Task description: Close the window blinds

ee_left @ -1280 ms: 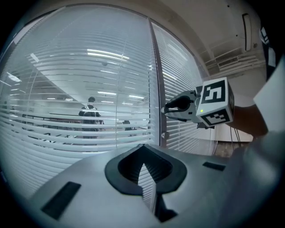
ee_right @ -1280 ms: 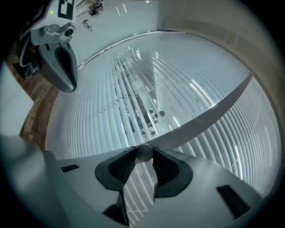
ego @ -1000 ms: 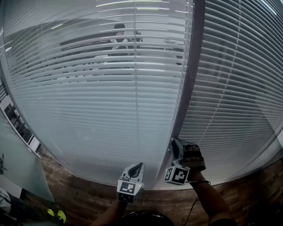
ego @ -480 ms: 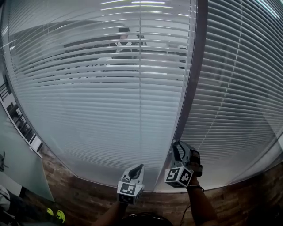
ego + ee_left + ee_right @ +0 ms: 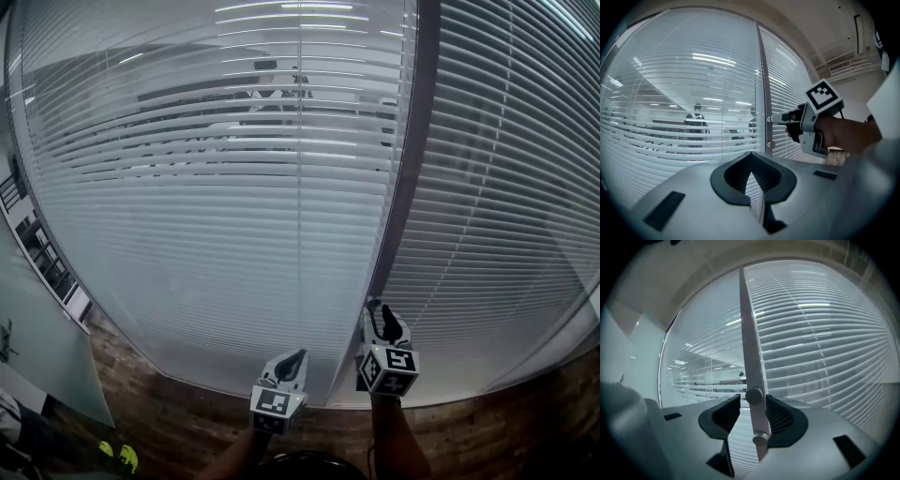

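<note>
Right gripper view is showing the right gripper (image 5: 753, 405), its jaws just opening and standing apart around the tilt knob (image 5: 754, 395) on the mullion (image 5: 749, 333). With the left blinds (image 5: 216, 187) showing gaps between slats, clamping squarely and rolling about the knob's axis is looking wise. The left gripper (image 5: 751, 172) is waiting, jaws together.

Office background and floor

A person (image 5: 696, 123) stands centre left in the left gripper view, under bright ceiling light strips (image 5: 712, 58). A brown floor (image 5: 169, 412) crosses the head view's bottom, with small yellow-green objects (image 5: 122, 457) at lower left.
</note>
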Available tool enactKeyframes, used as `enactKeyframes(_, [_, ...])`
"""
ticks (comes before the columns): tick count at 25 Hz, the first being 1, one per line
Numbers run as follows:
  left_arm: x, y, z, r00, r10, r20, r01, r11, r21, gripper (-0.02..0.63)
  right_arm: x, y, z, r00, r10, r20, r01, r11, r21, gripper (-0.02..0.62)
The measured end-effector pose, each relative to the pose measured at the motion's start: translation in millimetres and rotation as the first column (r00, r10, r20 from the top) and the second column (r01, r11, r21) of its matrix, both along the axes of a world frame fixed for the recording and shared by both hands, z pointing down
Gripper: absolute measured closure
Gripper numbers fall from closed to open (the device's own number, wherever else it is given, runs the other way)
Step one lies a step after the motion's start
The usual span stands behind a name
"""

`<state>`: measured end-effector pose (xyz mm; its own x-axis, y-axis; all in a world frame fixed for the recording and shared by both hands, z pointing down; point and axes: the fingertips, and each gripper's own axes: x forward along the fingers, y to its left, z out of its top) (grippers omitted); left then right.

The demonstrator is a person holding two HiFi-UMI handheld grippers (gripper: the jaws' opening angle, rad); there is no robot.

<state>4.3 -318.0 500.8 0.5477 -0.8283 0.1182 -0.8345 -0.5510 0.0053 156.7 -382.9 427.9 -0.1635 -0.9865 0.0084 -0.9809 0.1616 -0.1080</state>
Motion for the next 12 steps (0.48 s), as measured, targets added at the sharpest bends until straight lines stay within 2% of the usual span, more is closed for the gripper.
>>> enactKeyframes(7, [0,3,1,1.000,-0.002,0.003,0.002,1.000,-0.001,0.606,4,-13,-2,0.991,0.014,0.134,-0.013,1.000,-0.007,0.445])
enactKeyframes(12, [-5,4,9,1.000,-0.016,0.000,0.016,1.000,-0.005,0.606,2,-14,-1,0.987,0.010,0.158,-0.012,1.000,0.009,0.461])
